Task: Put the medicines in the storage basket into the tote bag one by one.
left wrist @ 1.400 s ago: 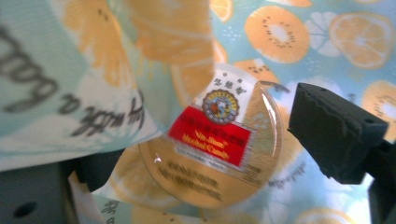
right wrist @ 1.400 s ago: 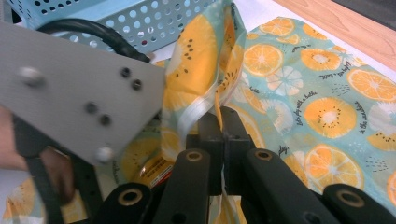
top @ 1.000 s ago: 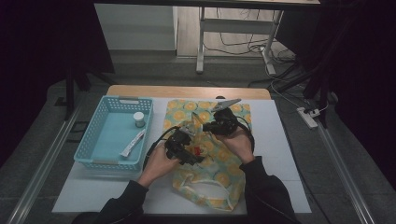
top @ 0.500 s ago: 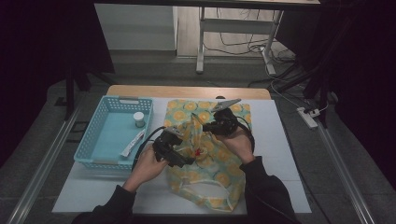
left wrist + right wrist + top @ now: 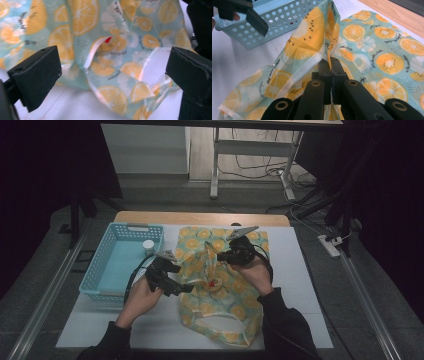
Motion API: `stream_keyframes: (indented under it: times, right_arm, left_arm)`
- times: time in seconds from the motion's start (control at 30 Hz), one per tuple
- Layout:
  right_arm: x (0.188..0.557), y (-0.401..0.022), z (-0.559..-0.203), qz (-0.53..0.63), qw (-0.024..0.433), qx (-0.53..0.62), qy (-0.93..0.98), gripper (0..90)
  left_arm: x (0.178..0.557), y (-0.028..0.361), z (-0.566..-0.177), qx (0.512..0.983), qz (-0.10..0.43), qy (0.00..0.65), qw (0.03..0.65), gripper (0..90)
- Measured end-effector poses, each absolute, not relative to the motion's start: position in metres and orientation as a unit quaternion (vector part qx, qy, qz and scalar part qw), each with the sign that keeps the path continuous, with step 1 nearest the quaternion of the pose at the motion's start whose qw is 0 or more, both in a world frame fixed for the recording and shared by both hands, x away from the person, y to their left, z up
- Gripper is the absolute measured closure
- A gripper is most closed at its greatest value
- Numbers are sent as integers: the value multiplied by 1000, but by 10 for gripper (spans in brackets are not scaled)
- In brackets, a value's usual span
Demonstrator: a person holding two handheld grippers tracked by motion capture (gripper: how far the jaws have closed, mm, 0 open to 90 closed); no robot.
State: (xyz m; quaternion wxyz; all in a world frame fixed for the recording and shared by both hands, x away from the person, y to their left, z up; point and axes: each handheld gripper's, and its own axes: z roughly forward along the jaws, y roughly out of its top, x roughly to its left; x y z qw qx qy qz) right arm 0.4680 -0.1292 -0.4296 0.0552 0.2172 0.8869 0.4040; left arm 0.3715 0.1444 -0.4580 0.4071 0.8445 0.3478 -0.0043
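Citrus-print bag (image 5: 220, 295) flat on white table (image 5: 300, 285), just right of blue basket (image 5: 117, 265), mouth toward the person. Right claw (image 5: 231, 254) pinched tight on bag's upper film layer, lifting it into a tent above the lower layer; seen plainly in right gripper view, jaws together on the fold (image 5: 329, 53) with fabric rising from between them. Likely reason for the hold: keep mouth open and bag anchored so it cannot slide while the other hand works. Left claw (image 5: 181, 289) at bag's left edge, jaws just been opening, now spread wide with nothing between them; in left gripper view both black pads flank the print (image 5: 125, 50) without touching it. Small red item (image 5: 214, 282) showing through an opening in the film near bag's middle, also in left gripper view (image 5: 108, 39); identity too small to tell. Small white-capped jar (image 5: 148, 246) standing in basket's far right corner, well apart from both claws. Basket close beside bag, presumably as source or store for items going in. Judgement: mid-task, bag-opening or loading step, left hand free for a fresh grip on bag's edge or a reach to the basket. Risk: thin film slipping out of the right pinch, mouth collapsing.
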Motion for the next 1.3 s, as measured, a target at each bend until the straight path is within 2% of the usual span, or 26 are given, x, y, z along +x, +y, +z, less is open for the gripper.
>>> stream_keyframes:
  times: [0.4,0.77,1.3]
  right_arm:
    - [467,-129,-428,404,55,215,887,900]
    - [468,-130,-429,404,53,215,887,900]
    - [468,-131,-429,404,52,214,888,900]
  left_arm:
    - [369,181,-447,834,46,382,396,0]
    - [373,208,-451,816,72,432,377,0]
    - [380,237,-463,804,111,471,347,5]
